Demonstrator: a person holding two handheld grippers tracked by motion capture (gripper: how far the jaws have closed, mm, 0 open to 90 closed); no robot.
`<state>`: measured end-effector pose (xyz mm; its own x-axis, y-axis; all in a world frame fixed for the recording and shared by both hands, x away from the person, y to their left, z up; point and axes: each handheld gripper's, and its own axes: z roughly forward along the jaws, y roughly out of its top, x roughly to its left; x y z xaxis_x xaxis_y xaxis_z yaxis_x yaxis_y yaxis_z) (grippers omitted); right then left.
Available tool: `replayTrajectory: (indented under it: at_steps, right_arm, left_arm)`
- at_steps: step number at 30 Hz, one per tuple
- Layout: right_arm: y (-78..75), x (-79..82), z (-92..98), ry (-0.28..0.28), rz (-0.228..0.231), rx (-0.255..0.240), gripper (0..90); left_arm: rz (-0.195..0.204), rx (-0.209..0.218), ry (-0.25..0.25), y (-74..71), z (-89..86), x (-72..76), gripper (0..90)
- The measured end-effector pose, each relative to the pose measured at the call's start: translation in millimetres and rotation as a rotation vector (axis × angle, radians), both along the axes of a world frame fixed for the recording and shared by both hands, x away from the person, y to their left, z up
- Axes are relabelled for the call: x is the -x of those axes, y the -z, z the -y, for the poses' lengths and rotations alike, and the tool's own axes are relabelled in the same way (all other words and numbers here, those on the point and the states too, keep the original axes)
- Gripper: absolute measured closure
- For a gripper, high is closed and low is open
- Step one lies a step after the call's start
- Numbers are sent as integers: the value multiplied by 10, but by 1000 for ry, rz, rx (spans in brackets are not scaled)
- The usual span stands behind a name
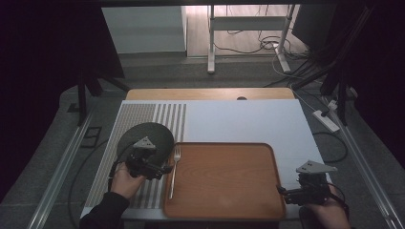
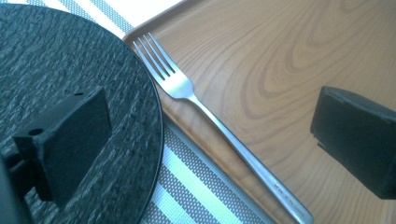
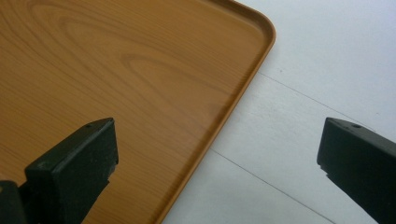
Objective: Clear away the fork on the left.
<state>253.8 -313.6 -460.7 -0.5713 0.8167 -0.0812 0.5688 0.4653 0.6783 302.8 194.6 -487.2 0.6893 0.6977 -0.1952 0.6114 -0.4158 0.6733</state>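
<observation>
nearest me, my right gripper point(image 1: 285, 193) hangs at the tray's point(image 1: 267, 210) near right corner, jaws spread wide and holding nothing; in the right gripper view the tray rim runs up between them. my left gripper point(image 1: 167, 169) sits at the tray's left edge, also wide open and empty, one jaw over the dark slate plate point(image 1: 157, 131), the other over the wood. between them lies the fork point(image 2: 224, 128), inside the tray along its left rim, tines pointing away from me, just beside the plate. plate and striped mat point(image 1: 169, 114) rest on the white bench point(image 1: 239, 121) farther out. my worry: the fork lies flat against the raised rim, so closing down could pinch rim and handle together, or the jaw over the slate could shove the plate. a shallow pinch may also let the handle slip and flip.
</observation>
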Motion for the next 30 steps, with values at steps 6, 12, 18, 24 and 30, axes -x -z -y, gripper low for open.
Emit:
replayTrajectory:
  at_steps: [6,12,18,24,30]
  right_arm:
    - [0,1,1,0,0,0,0]
    - [-2,3,1,1,0,-1,0]
    - [-3,4,0,2,0,-2,0]
    - [-2,1,1,1,0,0,0]
    - [0,1,0,2,0,0,0]
  left_arm:
    - [-12,4,-10,11,-40,33,0]
    - [-14,3,-20,16,-87,78,0]
    - [-25,12,-31,30,-151,140,2]
    - [-32,30,-52,37,-243,216,3]
    - [-40,40,-73,43,-320,295,0]
